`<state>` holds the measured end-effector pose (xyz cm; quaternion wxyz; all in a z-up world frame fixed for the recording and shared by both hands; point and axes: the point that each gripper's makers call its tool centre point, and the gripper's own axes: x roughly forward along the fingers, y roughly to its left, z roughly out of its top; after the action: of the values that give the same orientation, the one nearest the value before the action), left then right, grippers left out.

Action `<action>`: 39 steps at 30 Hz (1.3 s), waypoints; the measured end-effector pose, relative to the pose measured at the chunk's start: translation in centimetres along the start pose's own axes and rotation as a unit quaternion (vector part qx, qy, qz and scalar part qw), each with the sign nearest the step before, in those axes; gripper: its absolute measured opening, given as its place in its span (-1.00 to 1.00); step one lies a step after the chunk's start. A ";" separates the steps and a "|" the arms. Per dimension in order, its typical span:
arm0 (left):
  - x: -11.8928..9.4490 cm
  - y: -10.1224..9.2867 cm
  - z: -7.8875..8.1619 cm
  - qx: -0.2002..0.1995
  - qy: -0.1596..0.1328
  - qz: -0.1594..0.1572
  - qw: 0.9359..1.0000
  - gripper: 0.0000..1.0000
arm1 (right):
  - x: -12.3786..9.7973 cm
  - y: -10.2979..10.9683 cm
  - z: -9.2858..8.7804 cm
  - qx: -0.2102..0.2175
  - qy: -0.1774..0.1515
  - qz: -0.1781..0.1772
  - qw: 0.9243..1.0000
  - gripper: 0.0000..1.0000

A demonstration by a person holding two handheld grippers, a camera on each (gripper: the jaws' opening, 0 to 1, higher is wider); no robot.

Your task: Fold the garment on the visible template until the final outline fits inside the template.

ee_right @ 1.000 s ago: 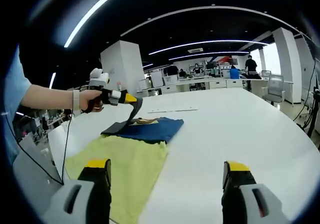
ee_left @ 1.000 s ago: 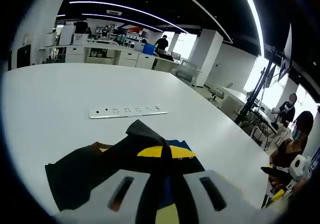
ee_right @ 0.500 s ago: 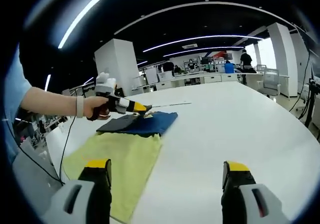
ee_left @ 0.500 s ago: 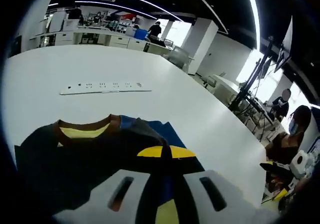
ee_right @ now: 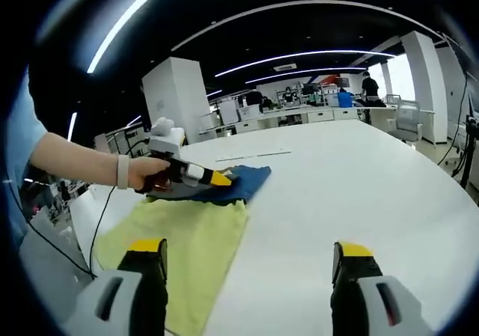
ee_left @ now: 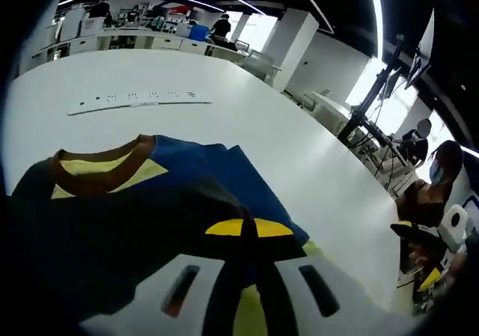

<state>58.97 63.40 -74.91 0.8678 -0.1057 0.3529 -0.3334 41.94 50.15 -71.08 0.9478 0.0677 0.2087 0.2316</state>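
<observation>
Left hand-held gripper point(ee_left: 248, 227) clamped on dark garment point(ee_left: 127, 216), lying over yellow template point(ee_right: 191, 235), right hand-held gripper point(ee_right: 251, 265) wide apart, empty

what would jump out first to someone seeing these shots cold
In the right gripper view, the yellow-green template cloth spread on the white table stands out, with the dark navy garment lying at its far end. There the left gripper is pressed low on the garment, jaws shut on dark fabric, while the right gripper hangs open over the table.

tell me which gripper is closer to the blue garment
Left. The left gripper is shut on the blue garment, low on the table. The right gripper is open, well back, beside the yellow cloth.
</observation>
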 end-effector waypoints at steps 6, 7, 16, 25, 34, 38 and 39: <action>0.6 -0.9 -0.7 0.015 0.008 -0.006 1.000 -1.00 | 0.2 0.1 -0.2 0.001 0.003 0.002 1.000 0.84; 0.6 -0.8 -0.7 0.013 0.008 -0.006 1.000 -1.00 | 0.3 0.2 -0.2 0.001 0.003 0.002 1.000 0.84; 0.5 -0.6 -0.6 0.029 -0.007 -0.011 1.000 -0.99 | 0.4 0.2 -0.1 0.003 0.004 0.003 1.000 0.83; 0.0 -1.9 0.6 0.075 -0.032 -0.029 0.996 -0.38 | 0.8 0.8 0.1 -0.001 0.005 0.011 1.000 0.82; -2.1 -2.0 1.8 0.126 -0.046 -0.030 0.991 0.39 | 1.3 1.8 0.7 -0.009 0.003 0.023 1.000 0.82; -3.6 -1.4 1.8 0.140 -0.049 -0.024 0.989 0.53 | 1.4 2.4 0.8 -0.017 0.006 0.030 0.999 0.82; -4.1 -1.2 1.7 0.141 -0.048 -0.023 0.989 0.56 | 1.5 2.5 0.9 -0.018 0.006 0.032 0.999 0.82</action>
<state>57.37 65.03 -70.95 0.8821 -0.0064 0.2573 -0.3946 42.50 53.00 -70.30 0.9397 0.0559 0.2079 0.2659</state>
